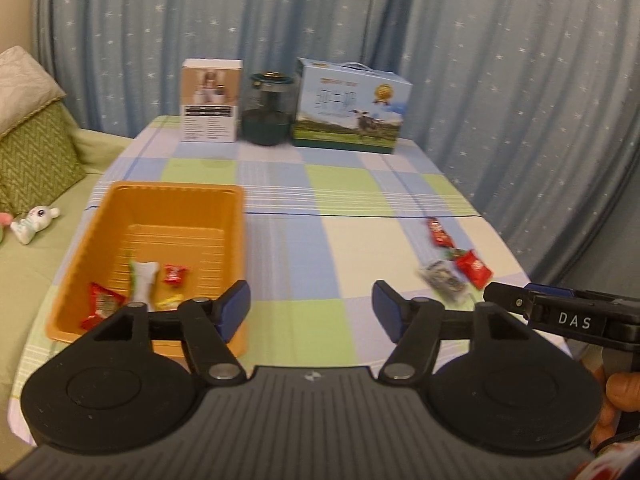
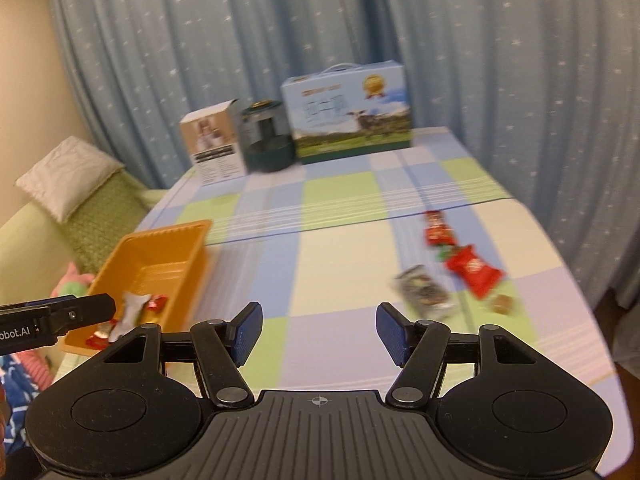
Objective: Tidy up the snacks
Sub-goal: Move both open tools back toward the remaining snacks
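Observation:
An orange bin (image 1: 120, 200) (image 2: 180, 236) stands on the left of the table. It holds a white snack (image 1: 145, 280), a small red candy (image 1: 174, 274), a red packet (image 1: 100, 310) and a yellow wrapper (image 1: 170, 302). Loose on the right lie two red packets (image 2: 438, 229) (image 2: 474, 270), a grey clear packet (image 2: 424, 291) and a small brown piece (image 2: 502, 303); in the left wrist view they show as red packets (image 1: 439, 233) (image 1: 473, 268) and the grey packet (image 1: 444, 282). My left gripper (image 1: 311, 312) is open and empty above the table beside the bin. My right gripper (image 2: 319, 332) is open and empty, short of the loose snacks.
At the table's far edge stand a white-brown box (image 1: 210, 100), a dark green jar (image 1: 268, 110) and a blue cow-print carton (image 1: 350, 106). A green sofa with cushions (image 1: 36, 152) and a plush toy (image 1: 34, 220) lies left. Blue curtains hang behind.

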The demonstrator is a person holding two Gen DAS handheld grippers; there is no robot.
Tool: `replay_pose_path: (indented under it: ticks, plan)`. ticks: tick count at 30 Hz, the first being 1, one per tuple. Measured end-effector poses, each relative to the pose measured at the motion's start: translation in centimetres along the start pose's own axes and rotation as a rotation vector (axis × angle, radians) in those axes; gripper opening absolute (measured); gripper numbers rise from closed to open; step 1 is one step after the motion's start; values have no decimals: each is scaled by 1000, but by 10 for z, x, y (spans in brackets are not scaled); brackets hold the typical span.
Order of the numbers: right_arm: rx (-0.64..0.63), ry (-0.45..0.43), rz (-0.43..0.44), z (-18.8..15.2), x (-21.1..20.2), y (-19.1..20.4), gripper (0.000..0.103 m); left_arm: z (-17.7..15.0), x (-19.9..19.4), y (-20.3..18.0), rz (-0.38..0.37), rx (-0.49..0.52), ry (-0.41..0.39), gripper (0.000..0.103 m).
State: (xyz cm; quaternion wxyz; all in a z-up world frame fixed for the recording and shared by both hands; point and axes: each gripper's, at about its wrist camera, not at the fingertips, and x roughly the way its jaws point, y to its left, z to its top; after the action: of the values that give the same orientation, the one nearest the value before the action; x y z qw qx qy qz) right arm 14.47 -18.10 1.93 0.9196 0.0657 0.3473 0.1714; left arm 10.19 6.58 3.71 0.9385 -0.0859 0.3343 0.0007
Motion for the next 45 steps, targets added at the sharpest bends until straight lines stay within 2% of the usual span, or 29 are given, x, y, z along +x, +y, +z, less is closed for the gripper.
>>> replay_pose_path:
  ticks: [9, 19, 30, 45]
  plan:
    - [55, -37, -75, 3, -22, -52, 65, -1, 21, -53, -22, 78, 17, 75]
    - [85, -40, -132, 4, -18, -91, 66, -4, 52, -86, -30, 135, 31, 81]
    - [84, -8, -175, 1, 9, -128, 66, -5, 101, -106, -40, 161, 72, 82]
    - [24, 36, -167, -5, 67, -169, 66, -9, 161, -123, -44, 162, 79, 88]
